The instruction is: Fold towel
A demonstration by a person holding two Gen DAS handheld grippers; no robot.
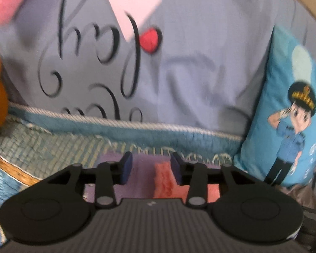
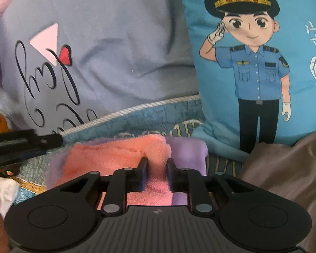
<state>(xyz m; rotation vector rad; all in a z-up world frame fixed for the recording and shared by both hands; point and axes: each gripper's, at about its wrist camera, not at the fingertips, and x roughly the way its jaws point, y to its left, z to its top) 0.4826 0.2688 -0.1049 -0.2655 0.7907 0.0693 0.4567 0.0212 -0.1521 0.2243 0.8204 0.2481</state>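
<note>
Towel (image 2: 124,154) lies bunched on the bed cover (image 2: 149,116), looks soft, light, floppy; best grabbed at corners. Left gripper (image 1: 151,168) is open above it, right gripper (image 2: 157,172) straddles a fluffy ridge, not clearly pinching.

Soft, dim indoor light; left wrist view motion-blurred, right sharper, both bowed at fisheye edges

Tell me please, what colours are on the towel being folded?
The towel is fluffy salmon pink on one side and lilac on the other, clearest in the right wrist view.
</note>
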